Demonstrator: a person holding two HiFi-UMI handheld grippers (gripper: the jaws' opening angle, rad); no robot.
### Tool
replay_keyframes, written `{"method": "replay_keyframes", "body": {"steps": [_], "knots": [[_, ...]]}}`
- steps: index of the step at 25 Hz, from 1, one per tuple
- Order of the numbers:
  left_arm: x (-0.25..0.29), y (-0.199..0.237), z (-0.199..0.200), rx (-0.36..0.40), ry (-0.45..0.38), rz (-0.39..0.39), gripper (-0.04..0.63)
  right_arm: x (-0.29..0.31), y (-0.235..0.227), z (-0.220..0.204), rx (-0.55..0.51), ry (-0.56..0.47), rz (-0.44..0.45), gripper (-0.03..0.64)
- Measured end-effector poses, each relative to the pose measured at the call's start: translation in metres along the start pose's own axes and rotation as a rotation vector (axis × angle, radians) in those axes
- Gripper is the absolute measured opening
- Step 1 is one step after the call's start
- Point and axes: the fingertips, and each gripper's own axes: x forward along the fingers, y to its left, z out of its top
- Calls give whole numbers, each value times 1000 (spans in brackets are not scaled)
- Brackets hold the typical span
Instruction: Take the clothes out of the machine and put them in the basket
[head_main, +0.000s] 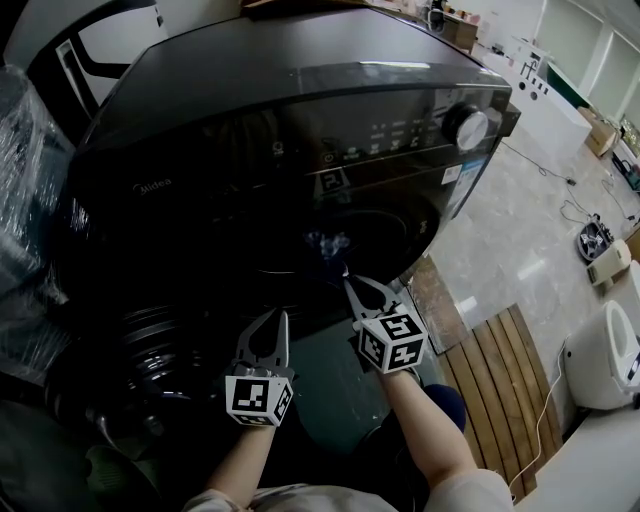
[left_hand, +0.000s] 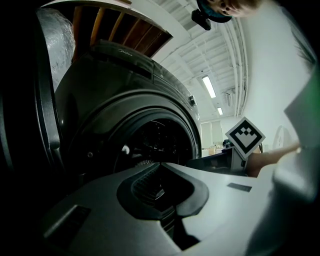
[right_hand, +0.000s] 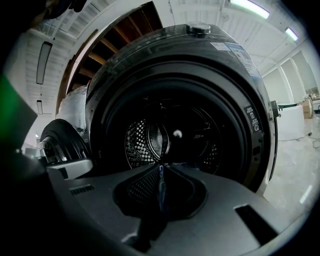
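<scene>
Nearest you, your left forearm (head_main: 243, 458) and right forearm (head_main: 428, 420) reach forward, each behind a claw with a marker cube. Your left claw (head_main: 277, 322) (left_hand: 160, 165) points level at the open front of the washing machine (head_main: 250, 120); its jaws are brought together with nothing between them. Your right claw (head_main: 349, 282) (right_hand: 161, 168) sits just to its right and a little further in, tipped slightly downward, with its tip at the mouth of the drum (right_hand: 142, 142). Its jaws are closed almost fully and pinch a thin blue strip (right_hand: 161, 181); the strip is too narrow to say whether it is cloth.

The round door (head_main: 135, 345) hangs open to the left of both claws. Past the right claw's tip the drum's perforated wall shows, dark inside. From above, a small bluish-white patch (head_main: 326, 243) lies in the opening just beyond that tip; it is too dim to say whether it is clothing.

Further back, the machine's dark top carries a control panel with a round knob (head_main: 468, 127) at its right end. To the right of the machine, wooden slats (head_main: 500, 365) lie on the pale floor (head_main: 520, 230).
</scene>
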Motion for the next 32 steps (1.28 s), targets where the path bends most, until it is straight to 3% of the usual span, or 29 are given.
{"method": "replay_keyframes", "body": {"steps": [10, 23, 32], "knots": [[6, 0, 6, 5, -12, 5, 20, -1, -5, 5, 47, -44, 49, 31], [17, -2, 23, 17, -27, -27, 20, -5, -20, 6, -3, -66, 66, 31], [12, -19, 48, 3, 56, -80, 20, -28, -10, 2, -183, -67, 111, 29]]}}
